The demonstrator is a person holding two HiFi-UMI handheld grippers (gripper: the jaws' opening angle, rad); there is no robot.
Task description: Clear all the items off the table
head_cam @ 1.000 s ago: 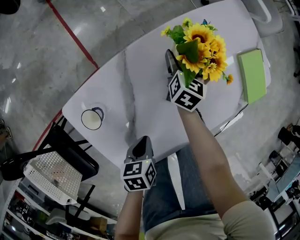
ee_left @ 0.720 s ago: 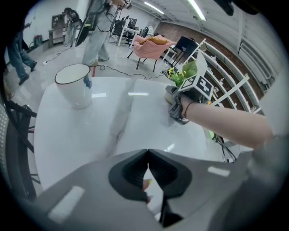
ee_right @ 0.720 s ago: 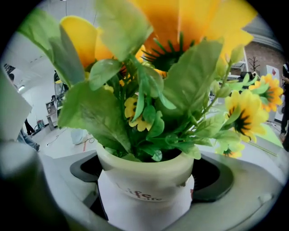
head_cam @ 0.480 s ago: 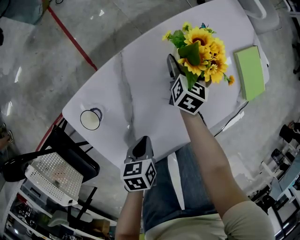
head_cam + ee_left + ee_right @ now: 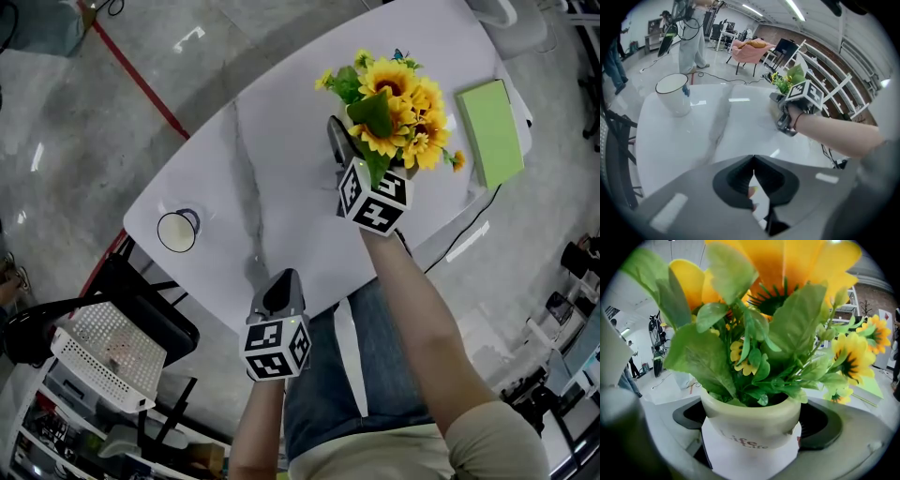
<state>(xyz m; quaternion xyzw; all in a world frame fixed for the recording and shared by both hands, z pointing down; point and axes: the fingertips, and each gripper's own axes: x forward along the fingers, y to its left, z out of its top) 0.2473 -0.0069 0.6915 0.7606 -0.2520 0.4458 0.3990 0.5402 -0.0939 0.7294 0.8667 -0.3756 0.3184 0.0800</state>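
Fingers (image 5: 825,425) of the right gripper (image 5: 349,150) are clenched on a white flower pot (image 5: 750,420), one dark pad on each side of it just below its rim. Sunflowers (image 5: 398,94) and green leaves rise from the pot and hide most of it in the head view; whether its base touches the table (image 5: 281,178) cannot be told. The right forearm (image 5: 422,319) reaches out nearly straight from the body, across the near edge and over the middle of the table, marker cube uppermost. The left gripper (image 5: 283,292) is held back at the near edge, close to the body, its jaws pressed together with nothing between them. It points along the table toward a white mug (image 5: 177,231) at the left end. A green book (image 5: 489,131) lies at the right end, near the flowers.
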